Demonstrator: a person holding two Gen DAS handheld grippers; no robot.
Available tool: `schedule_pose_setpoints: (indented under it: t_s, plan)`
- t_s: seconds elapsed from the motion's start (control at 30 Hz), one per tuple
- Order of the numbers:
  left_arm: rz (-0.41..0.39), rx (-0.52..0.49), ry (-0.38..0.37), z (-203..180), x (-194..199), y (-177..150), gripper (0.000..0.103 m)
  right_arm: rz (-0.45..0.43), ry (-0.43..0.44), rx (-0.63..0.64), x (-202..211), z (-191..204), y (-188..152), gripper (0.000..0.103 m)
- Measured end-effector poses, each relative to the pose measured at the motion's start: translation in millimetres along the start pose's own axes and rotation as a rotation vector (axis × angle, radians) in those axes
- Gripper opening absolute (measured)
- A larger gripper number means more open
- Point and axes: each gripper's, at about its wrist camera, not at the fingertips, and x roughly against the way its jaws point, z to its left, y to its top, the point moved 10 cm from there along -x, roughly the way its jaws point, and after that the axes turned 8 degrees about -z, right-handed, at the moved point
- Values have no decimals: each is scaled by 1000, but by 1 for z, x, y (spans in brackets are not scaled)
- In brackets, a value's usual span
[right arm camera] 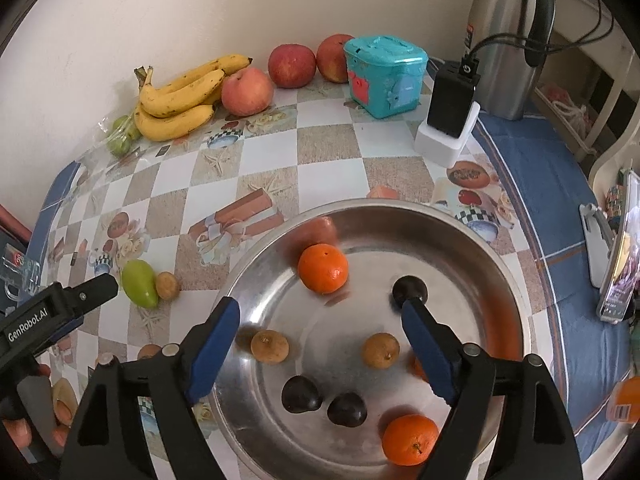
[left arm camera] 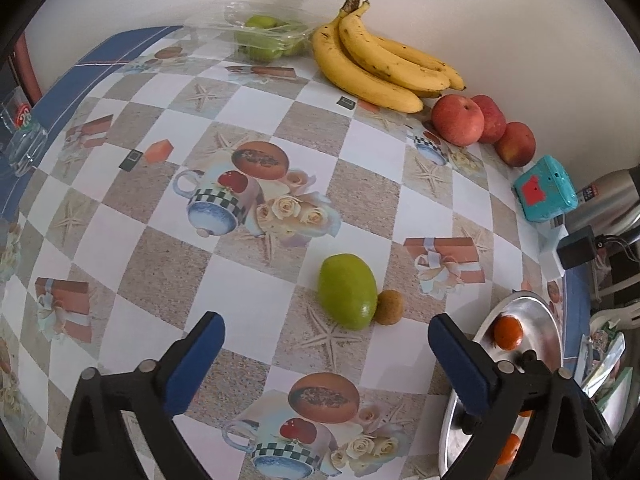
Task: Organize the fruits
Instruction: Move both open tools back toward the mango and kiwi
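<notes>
A green mango-like fruit (left arm camera: 347, 291) lies on the patterned table with a small brown round fruit (left arm camera: 389, 307) touching its right side; both also show in the right wrist view, the green fruit (right arm camera: 138, 283) and the brown one (right arm camera: 167, 285). My left gripper (left arm camera: 326, 334) is open and empty just short of them. My right gripper (right arm camera: 320, 318) is open and empty above a steel bowl (right arm camera: 496, 264) holding two oranges (right arm camera: 323, 268), brown round fruits (right arm camera: 269, 346) and dark fruits (right arm camera: 301, 394).
Bananas (left arm camera: 376, 64), three red apples (left arm camera: 458, 119) and a clear box of green fruit (left arm camera: 266, 34) line the wall. A teal tin (right arm camera: 383, 76), a black charger on a white block (right arm camera: 450, 120), a steel flask (right arm camera: 508, 40) and a phone on a stand (right arm camera: 618, 248) stand to the right.
</notes>
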Motion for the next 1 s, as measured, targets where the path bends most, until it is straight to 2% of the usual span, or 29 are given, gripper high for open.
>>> schedule_pose_setpoints:
  t_s: [0.13, 0.2, 0.67, 0.87, 1.0]
  plan:
    - [-4, 8, 13, 5, 0, 1, 103, -10, -2, 10, 0, 0, 1, 87]
    - [-5, 13, 14, 6, 0, 1, 103, -9, -6, 13, 0, 0, 1, 97]
    - [-18, 48, 17, 15, 2, 5, 103, 3, 7, 3, -6, 5, -3, 97]
    - [-30, 74, 29, 29, 4, 9, 103, 19, 25, 32, -13, 23, -8, 97]
    - [-46, 91, 61, 45, 7, 13, 103, 40, 66, 70, -17, 47, -15, 97]
